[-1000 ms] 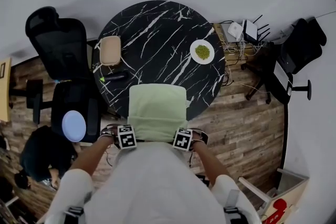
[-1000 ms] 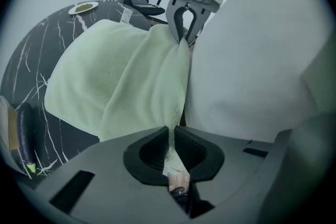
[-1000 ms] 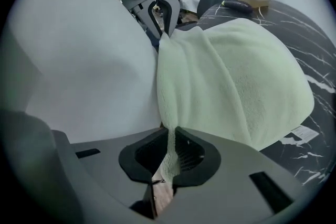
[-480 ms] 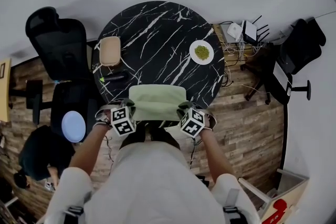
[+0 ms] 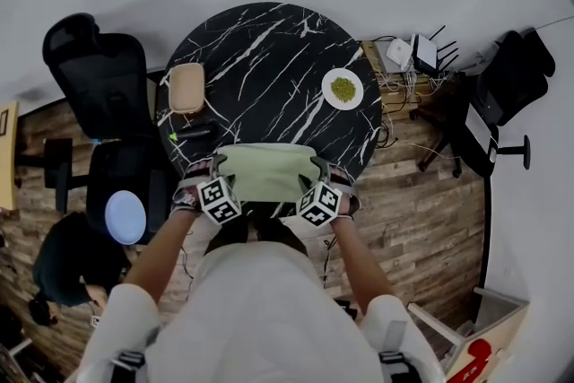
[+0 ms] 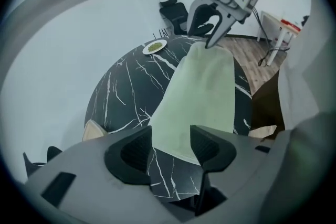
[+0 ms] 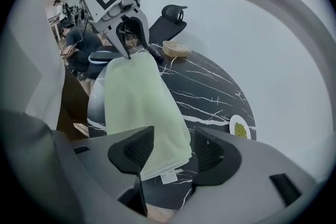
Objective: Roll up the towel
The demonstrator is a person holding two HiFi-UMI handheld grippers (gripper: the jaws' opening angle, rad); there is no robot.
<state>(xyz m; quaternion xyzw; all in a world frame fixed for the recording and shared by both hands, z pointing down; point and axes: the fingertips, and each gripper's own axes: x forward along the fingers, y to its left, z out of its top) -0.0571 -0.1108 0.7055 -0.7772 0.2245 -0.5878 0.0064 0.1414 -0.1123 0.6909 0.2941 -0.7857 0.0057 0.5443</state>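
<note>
A light green towel lies folded on the near edge of the round black marble table. My left gripper stands at its left end and my right gripper at its right end, both pointing steeply down. In the left gripper view the towel stretches away under my left gripper, with the right gripper at its far end. In the right gripper view a towel corner lies below my right gripper. Both pairs of jaws have just been opening; the pads stand apart, clear of the cloth.
On the table stand a white plate of green food, a beige container and a dark pen-like object. A black office chair and a pale round stool stand left. A person sits lower left. Cables and a router lie right.
Both grippers carried the towel's near end, which hung off the table edge, forward over the table, so the towel now looks shorter. Both jaws then opened and let go of it.
</note>
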